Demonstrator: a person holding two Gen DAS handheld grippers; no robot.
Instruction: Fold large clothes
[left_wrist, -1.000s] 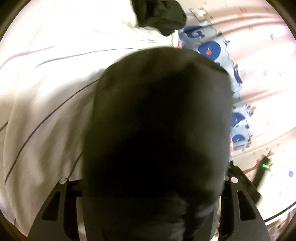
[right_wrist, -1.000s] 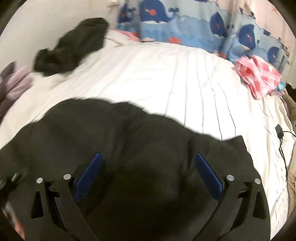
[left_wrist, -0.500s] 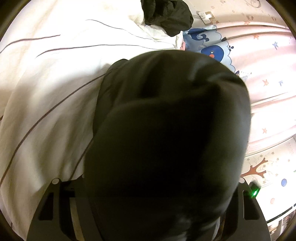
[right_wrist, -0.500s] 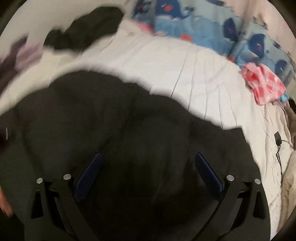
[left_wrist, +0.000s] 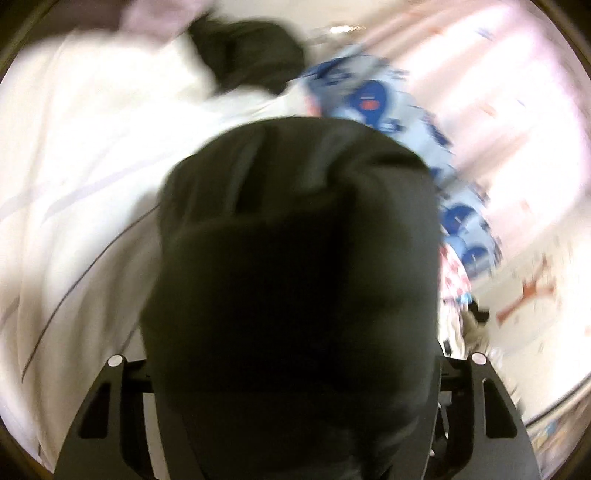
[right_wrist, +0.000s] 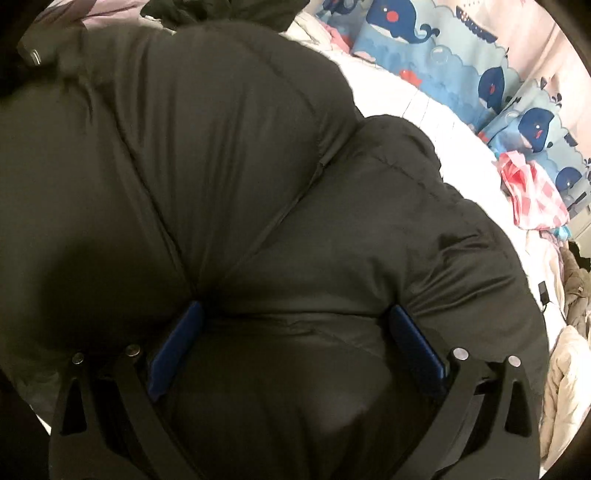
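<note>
On the striped white bed (right_wrist: 436, 122), the puffy black quilted jacket (right_wrist: 229, 177) bulges in stitched lobes. It buries the left tool (left_wrist: 295, 376), whose grip cannot be told. The right tool (right_wrist: 295, 332) stands wide, blue pads (right_wrist: 417, 343) flanking a fold.

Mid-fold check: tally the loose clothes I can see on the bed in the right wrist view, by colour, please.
Black: 2, the puffy jacket between the right gripper fingers, and a bundle beyond it.
Pink-and-white checked: 1.
Lilac: 1.
Total: 4.
</note>
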